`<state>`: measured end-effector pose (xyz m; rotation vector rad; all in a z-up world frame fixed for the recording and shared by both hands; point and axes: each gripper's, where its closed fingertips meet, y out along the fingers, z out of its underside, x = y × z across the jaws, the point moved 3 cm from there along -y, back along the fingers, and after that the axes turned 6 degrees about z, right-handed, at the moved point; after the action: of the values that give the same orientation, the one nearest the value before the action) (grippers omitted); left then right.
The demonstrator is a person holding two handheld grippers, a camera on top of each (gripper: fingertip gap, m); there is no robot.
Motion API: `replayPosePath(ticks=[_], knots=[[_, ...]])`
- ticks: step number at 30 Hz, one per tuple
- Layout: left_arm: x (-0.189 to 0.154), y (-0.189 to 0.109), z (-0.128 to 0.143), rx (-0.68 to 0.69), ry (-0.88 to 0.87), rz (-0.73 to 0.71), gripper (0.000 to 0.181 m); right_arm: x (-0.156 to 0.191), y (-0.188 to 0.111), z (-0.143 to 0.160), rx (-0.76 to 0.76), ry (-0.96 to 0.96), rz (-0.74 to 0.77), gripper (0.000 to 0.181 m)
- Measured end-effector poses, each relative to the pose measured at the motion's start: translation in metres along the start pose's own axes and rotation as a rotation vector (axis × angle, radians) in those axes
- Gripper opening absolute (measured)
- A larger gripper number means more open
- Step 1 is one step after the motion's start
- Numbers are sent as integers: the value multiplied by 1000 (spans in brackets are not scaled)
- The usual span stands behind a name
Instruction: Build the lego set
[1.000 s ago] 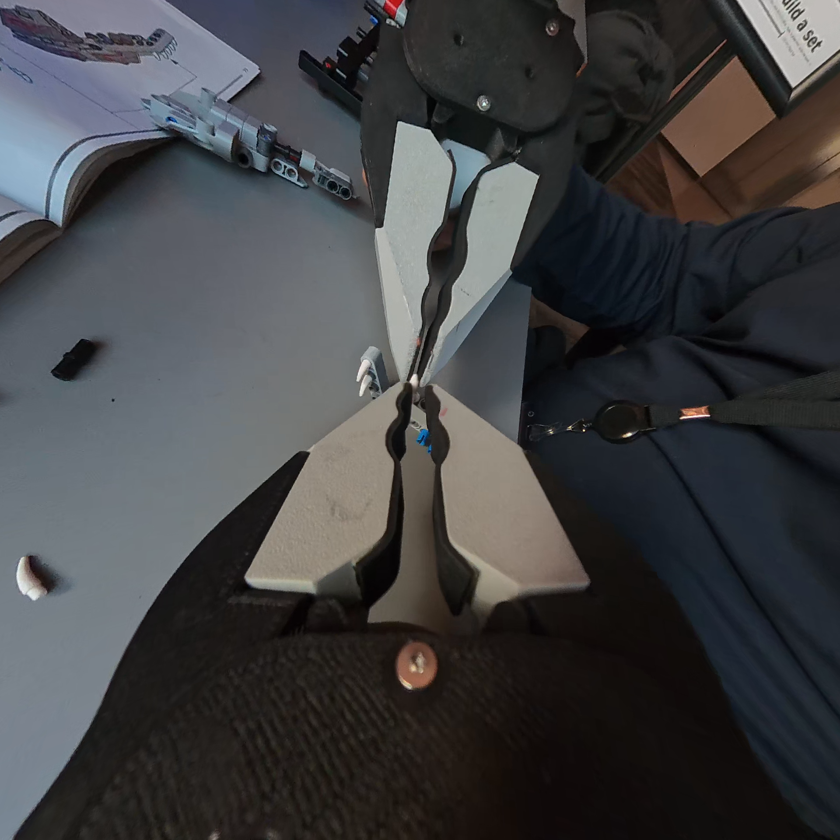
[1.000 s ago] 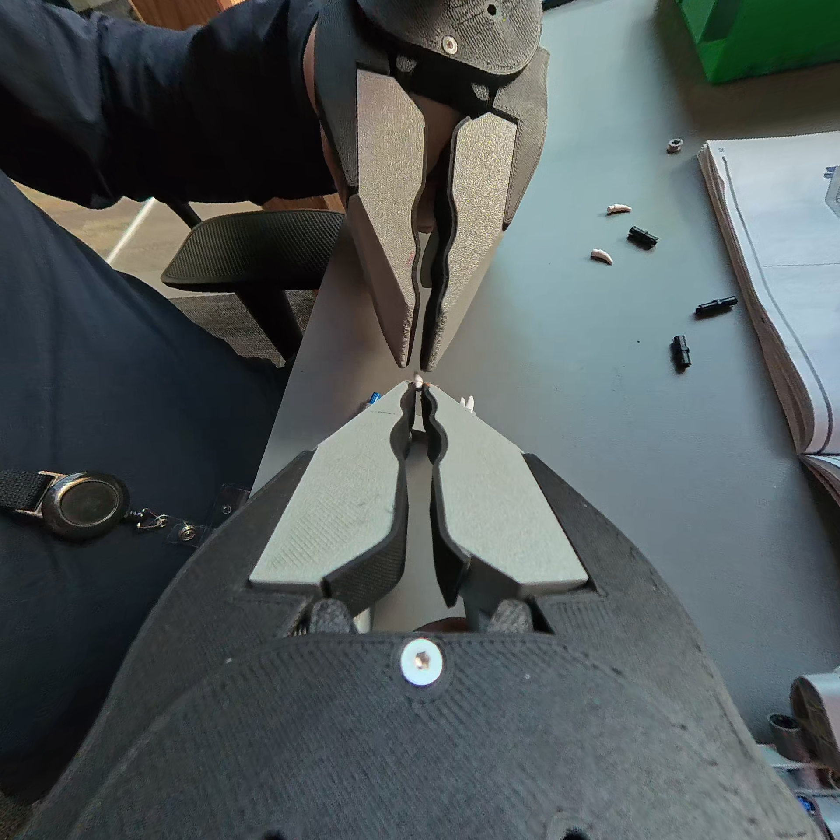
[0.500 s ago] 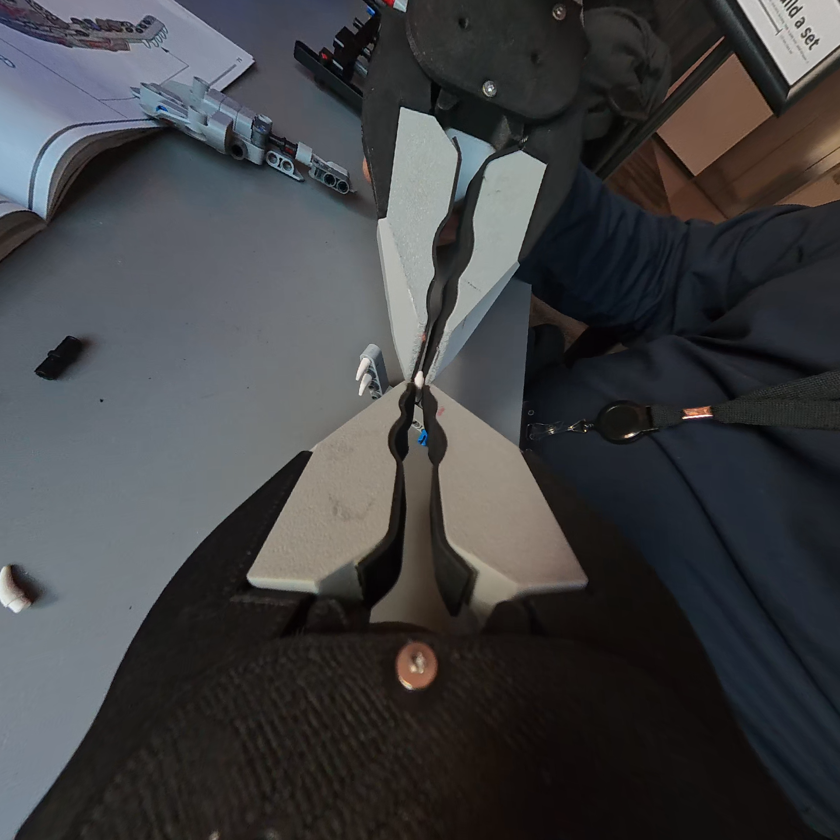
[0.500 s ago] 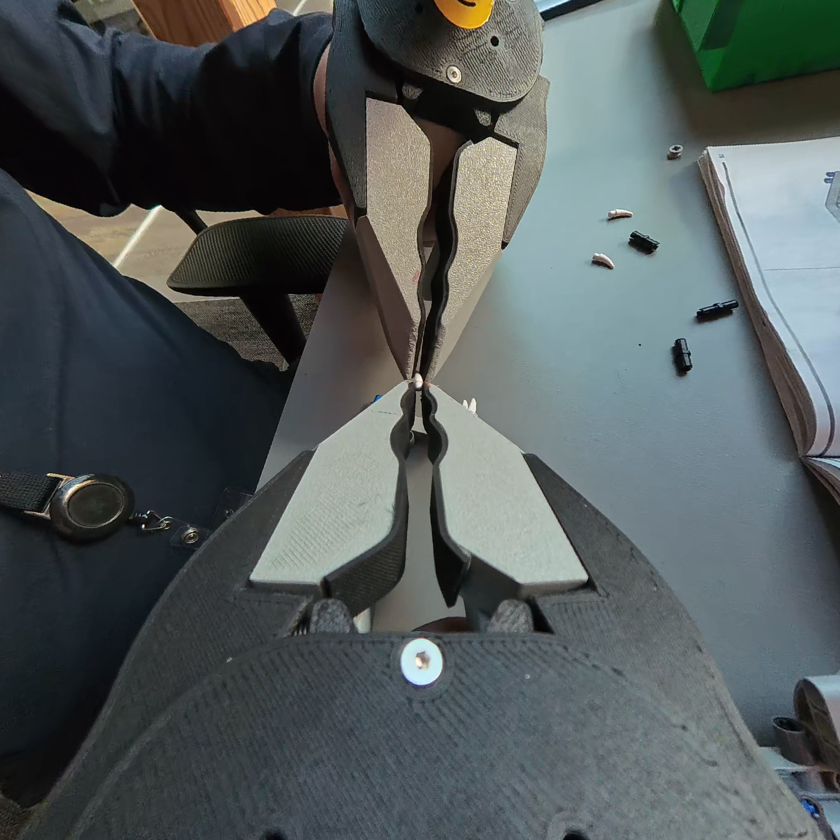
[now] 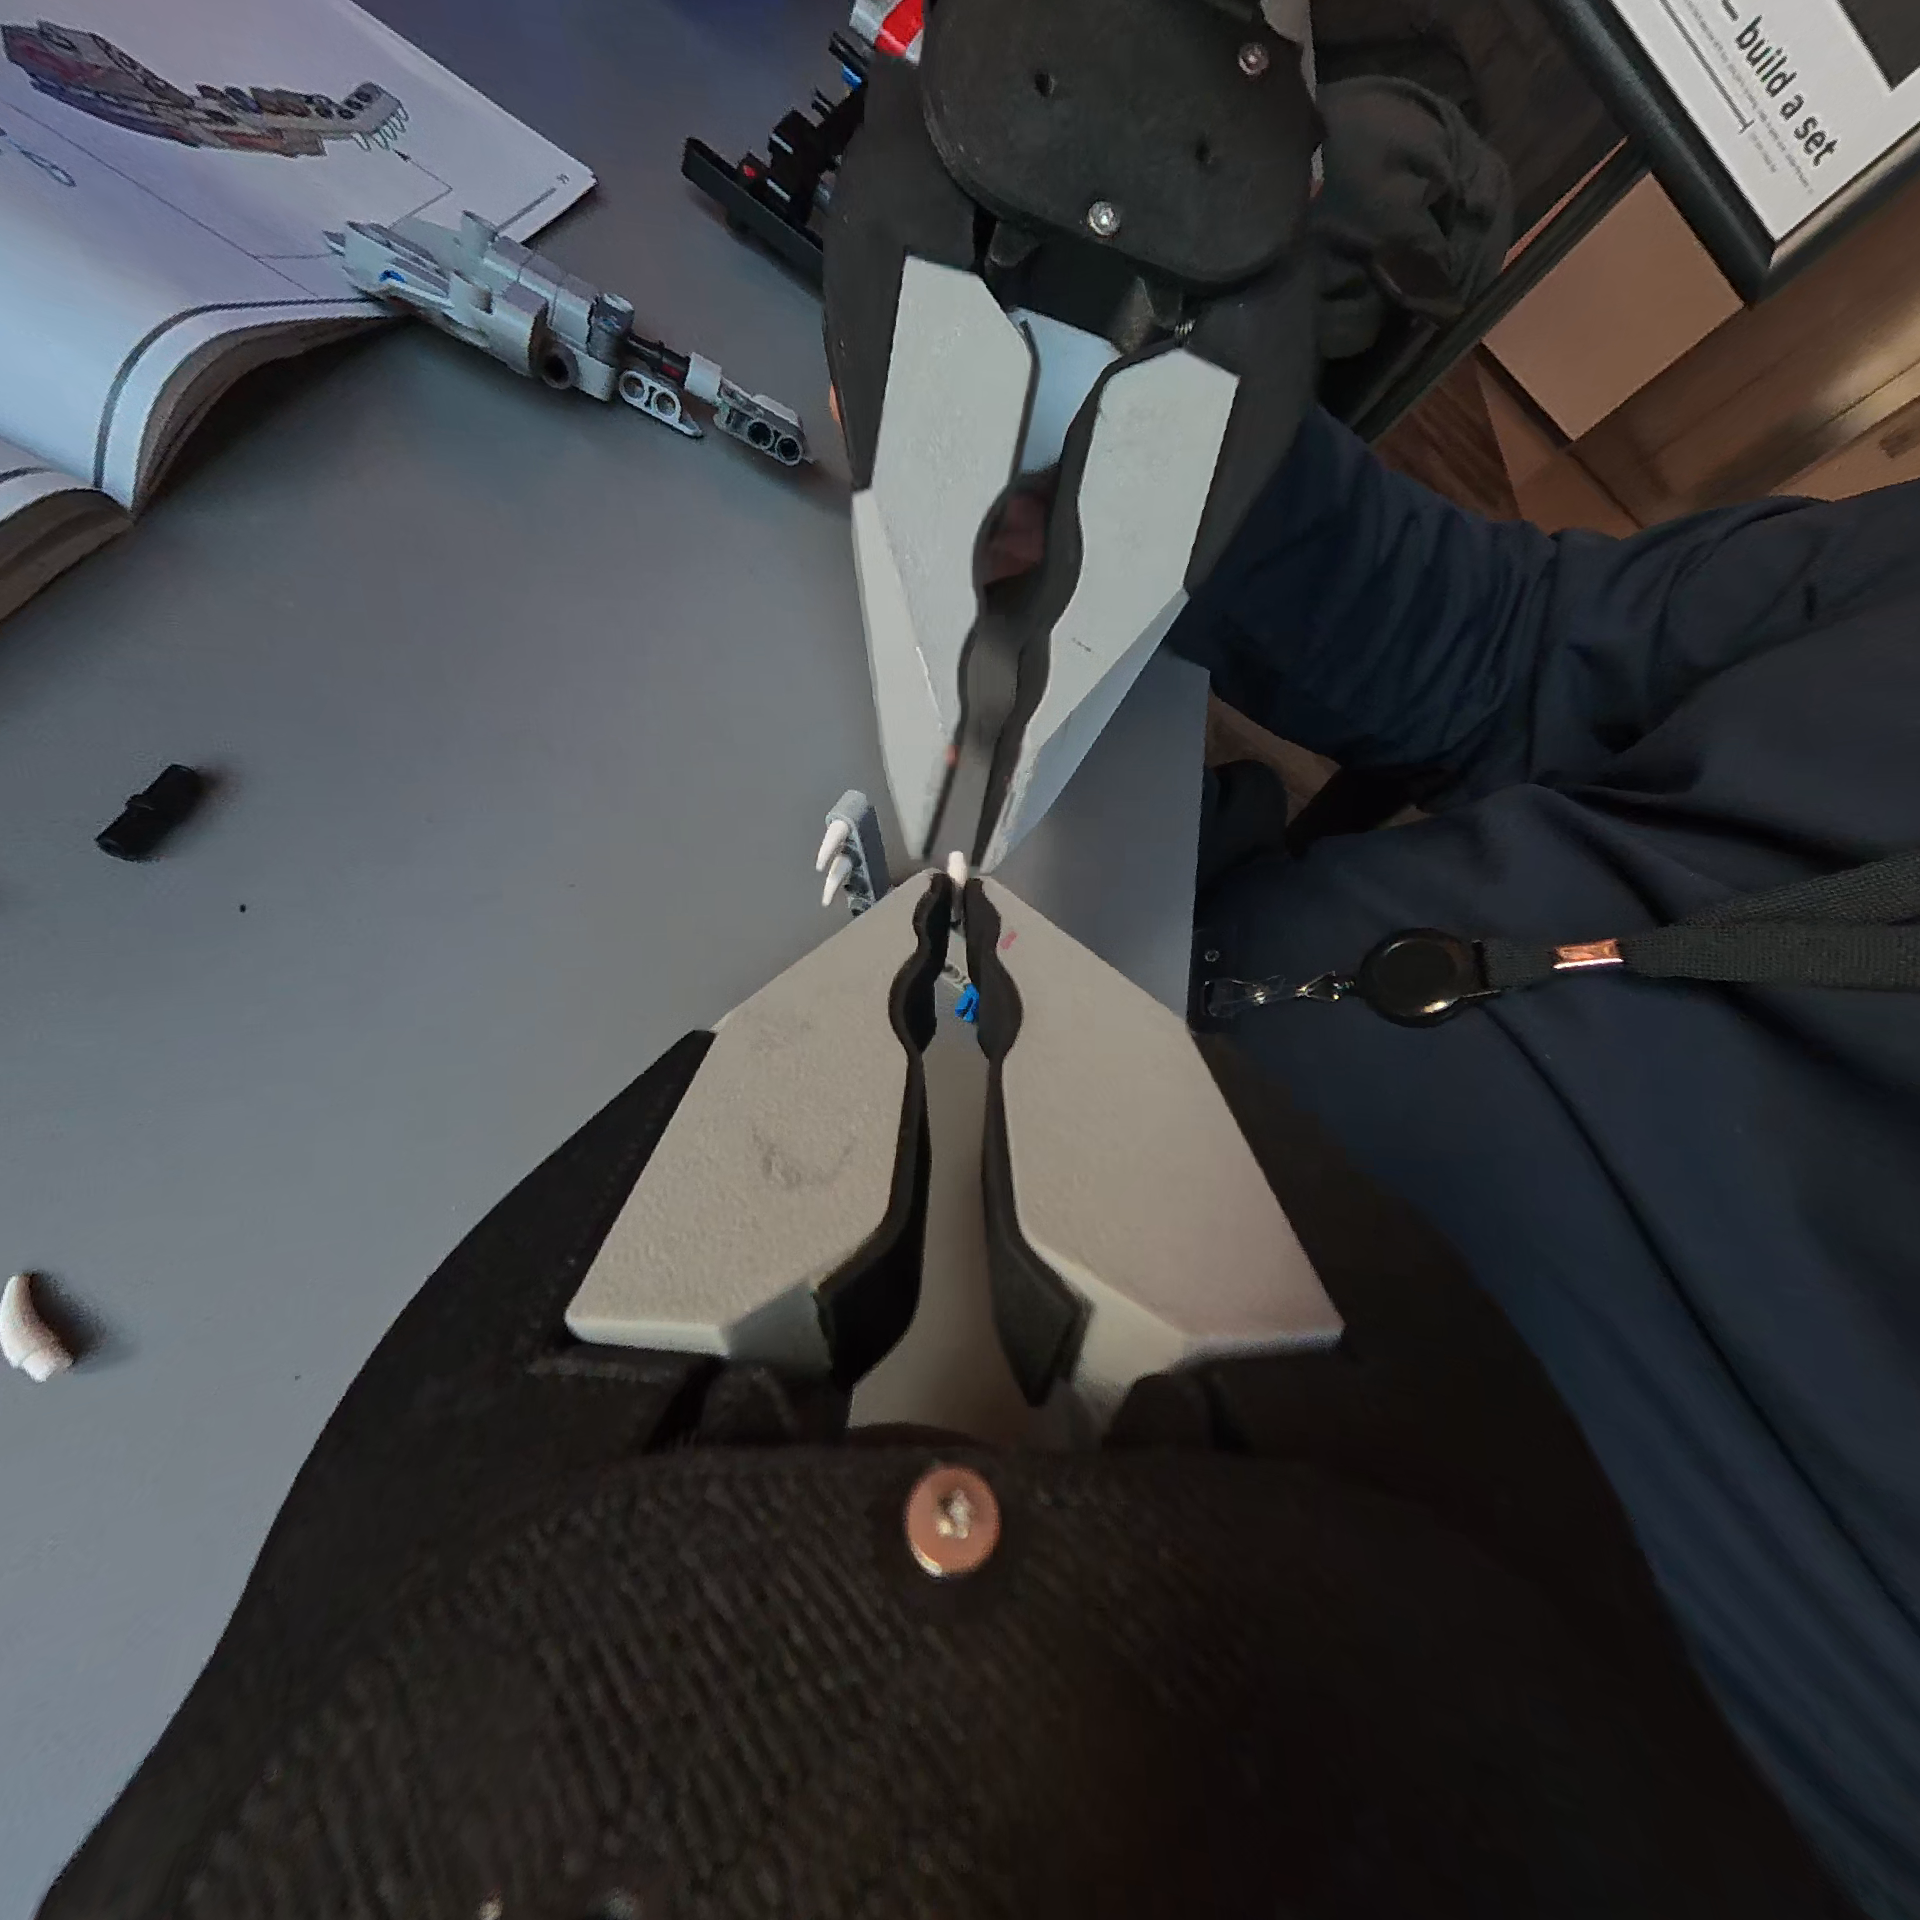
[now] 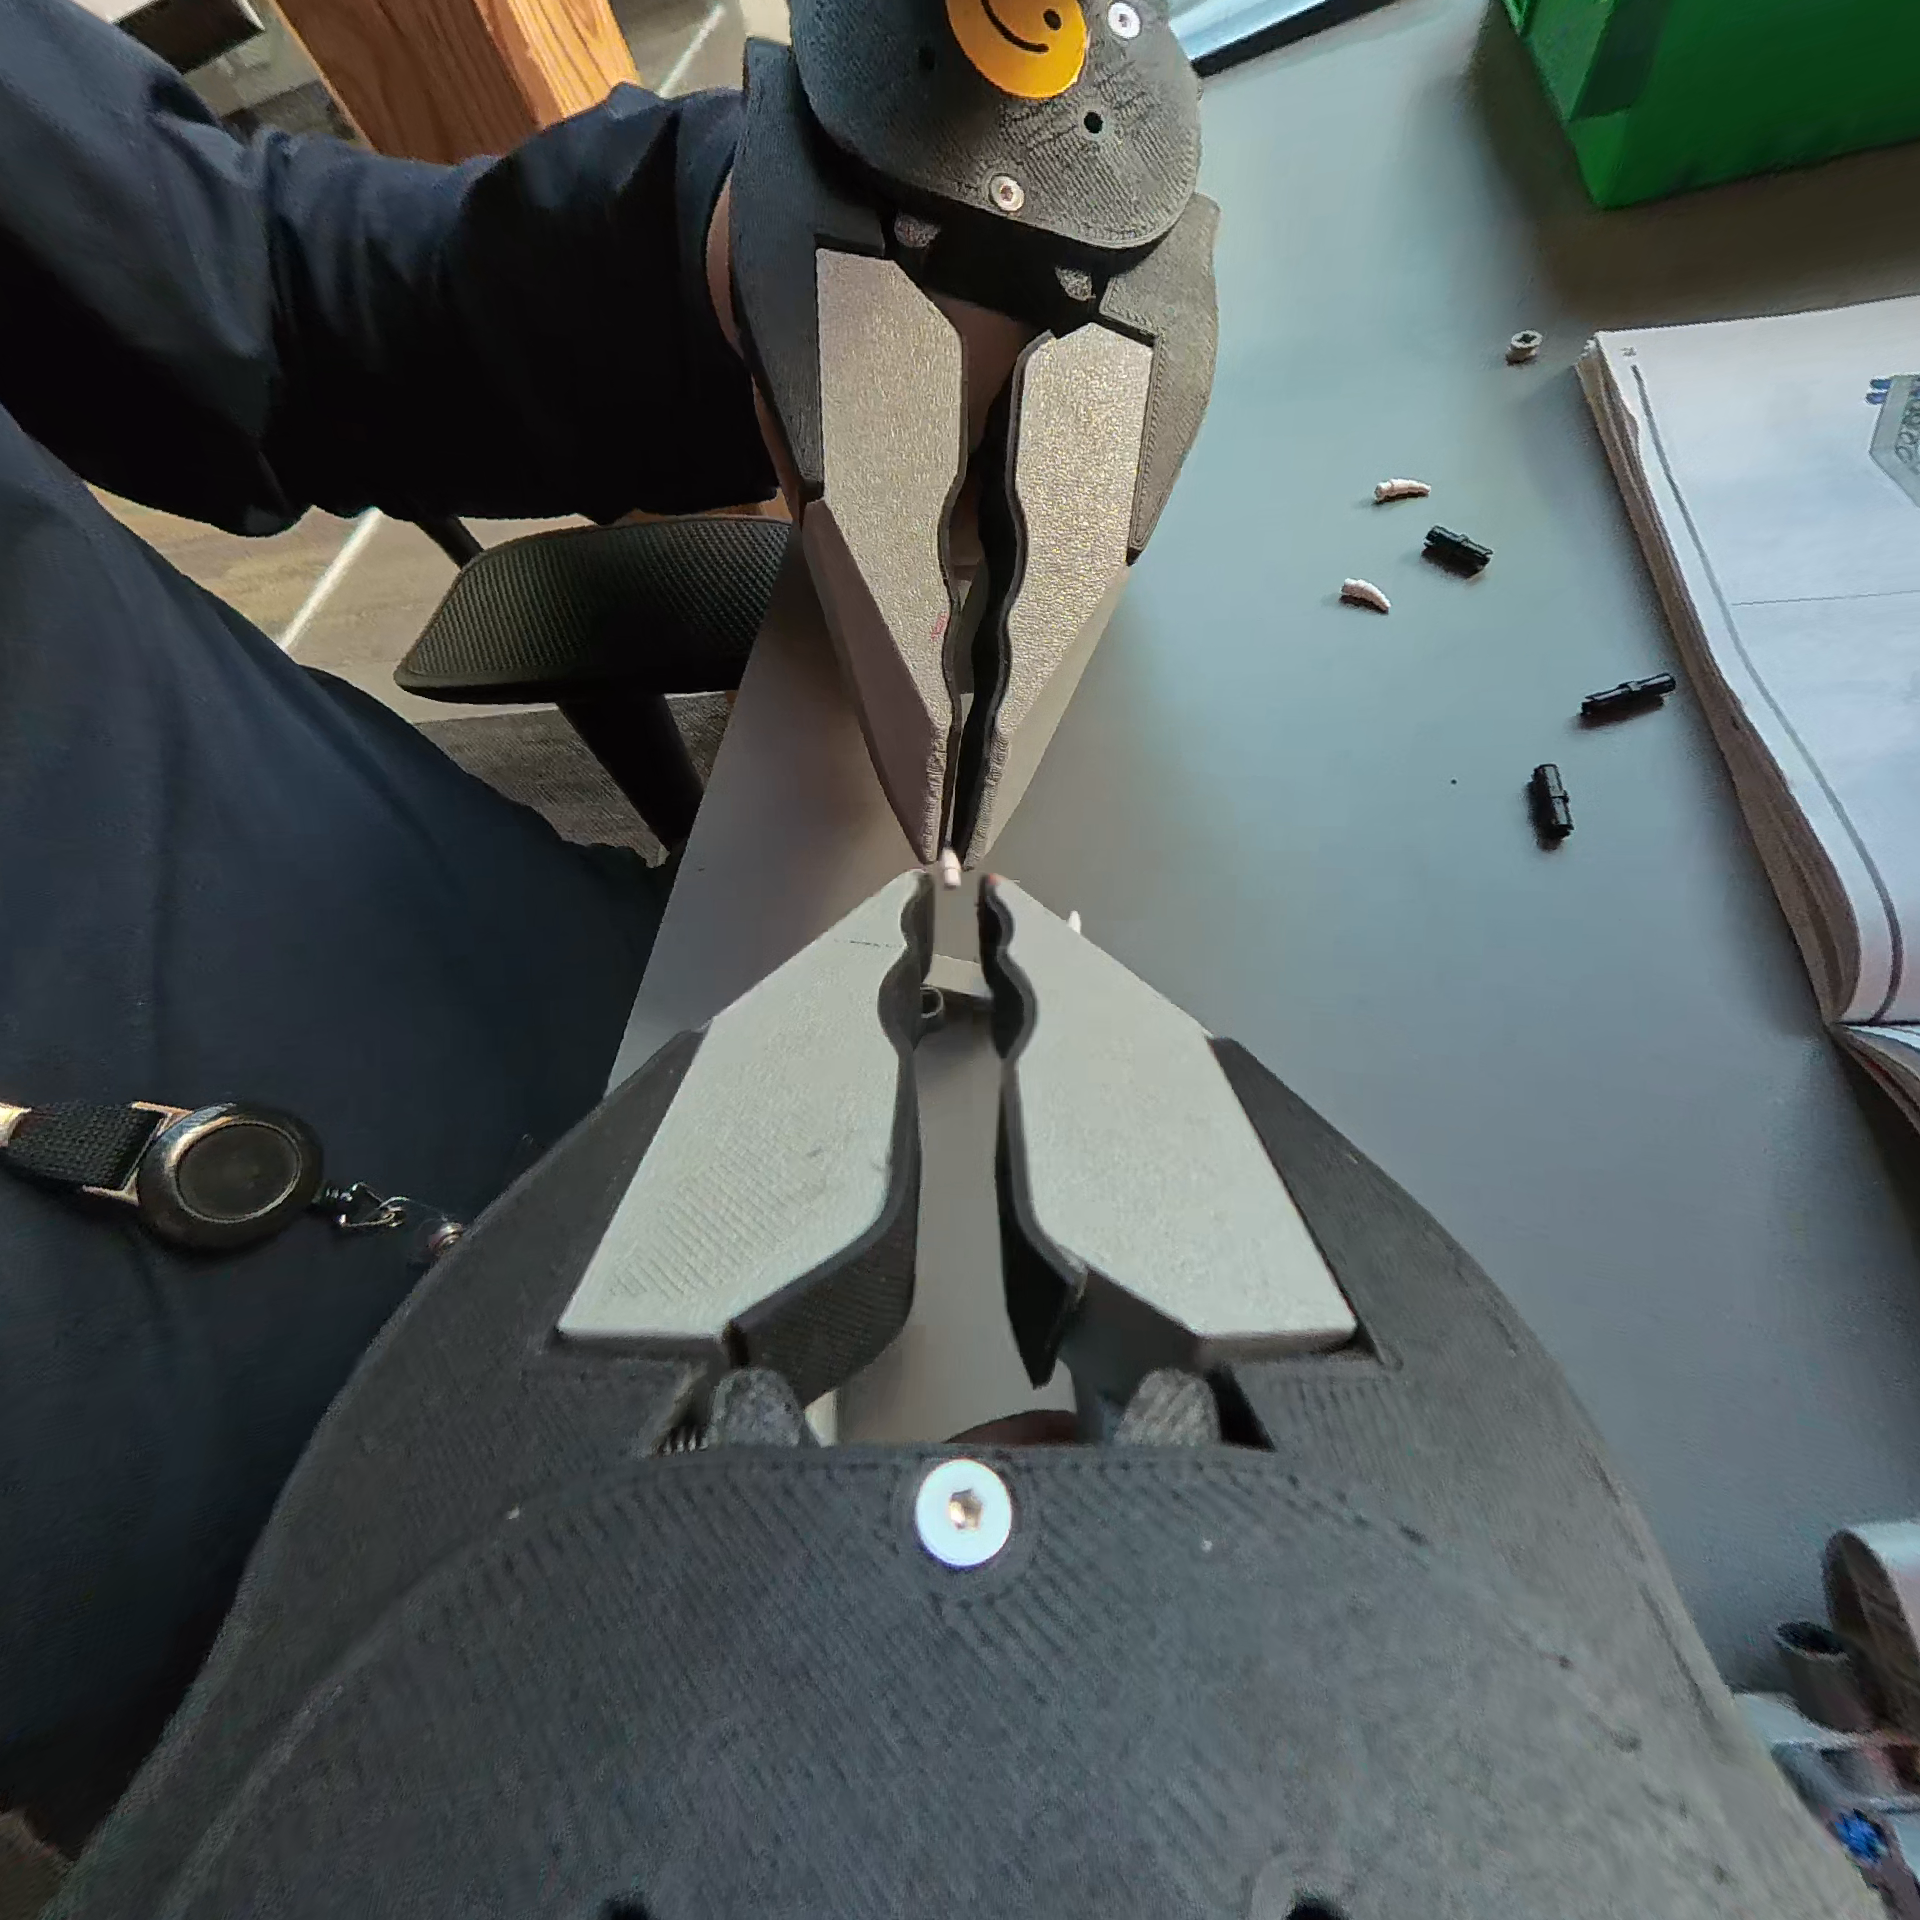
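Observation:
A small white tooth piece (image 5: pixel 956 864) is pinched in my left gripper (image 5: pixel 953 891), which is shut on it above the table's near edge. It also shows in the right wrist view (image 6: pixel 948 869), held by the left gripper (image 6: pixel 951 850). My right gripper (image 6: pixel 958 888) faces it tip to tip with its jaws slightly apart and empty; it also shows in the left wrist view (image 5: pixel 961 840). A grey beam with two white teeth (image 5: pixel 847 857) lies on the table just below the tips. A blue pin (image 5: pixel 966 1006) shows between my left fingers.
A grey lego assembly (image 5: pixel 520 301) lies by the open instruction booklet (image 5: pixel 208 208). A black pin (image 5: pixel 151 810), a loose white tooth (image 5: pixel 31 1330) and black parts (image 5: pixel 769 197) lie around. Black pins (image 6: pixel 1550 800), white teeth (image 6: pixel 1364 592), green box (image 6: pixel 1714 83), chair (image 6: pixel 603 613). My two grippers' fingertips are within a few centimetres of each other.
My left gripper closed onto the white tooth that the right gripper was holding. The right gripper's jaws have now opened and let go of it.

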<state>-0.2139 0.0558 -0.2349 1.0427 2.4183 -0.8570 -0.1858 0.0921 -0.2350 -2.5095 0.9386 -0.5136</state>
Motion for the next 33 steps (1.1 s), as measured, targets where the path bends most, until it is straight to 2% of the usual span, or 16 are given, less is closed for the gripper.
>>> replayPosePath(ticks=[4, 11, 22, 28, 33], knots=[[6, -3, 4, 3, -33, -31, 0, -12, -8, 1, -20, 57, 79, 18], [15, -9, 11, 35, -90, -72, 0, -14, -3, 18, 74, 231, 129, 23], [14, -11, 11, 15, -104, -50, 0, -13, 8, 23, 132, 261, 136, 9], [5, -10, 11, -20, -108, -40, 0, -1, 1, 5, 4, 185, 58, 5], [-22, -8, 5, -144, -52, 3, 0, 18, -11, 2, -69, 130, 27, 5]])
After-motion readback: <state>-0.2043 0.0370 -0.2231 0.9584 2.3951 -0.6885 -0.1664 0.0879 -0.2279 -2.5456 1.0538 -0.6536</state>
